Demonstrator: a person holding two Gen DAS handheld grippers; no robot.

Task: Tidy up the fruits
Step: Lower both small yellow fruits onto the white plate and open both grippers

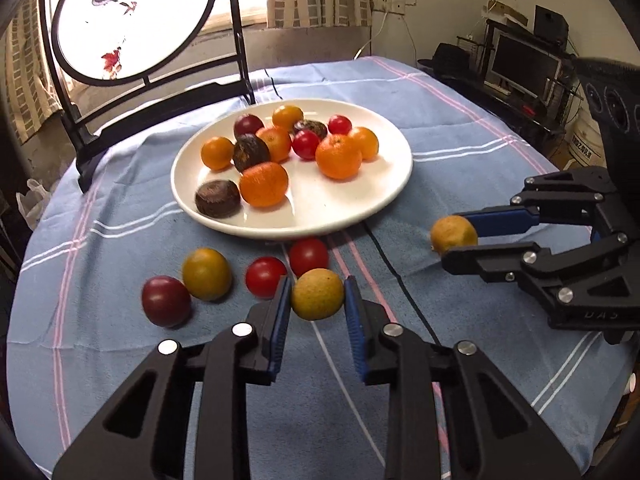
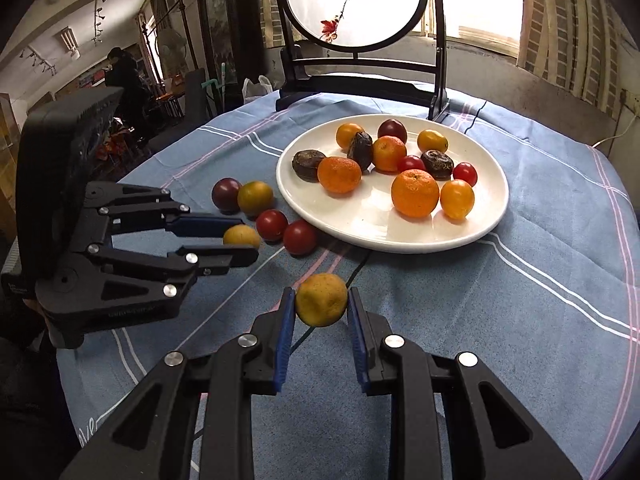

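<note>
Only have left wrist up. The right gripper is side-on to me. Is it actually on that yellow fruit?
Observer: Looks so. In the right wrist view the right gripper has a blue pad against each side of the yellow-green fruit.
Operator: Deep in the fingers?
Observer: No, it sits near the tips, and most of each pad behind it is bare.
Operator: Anyone near the table?
Observer: A person in dark clothes is far back in the room, beyond the left gripper, which is closed on its own small yellow fruit.
</note>
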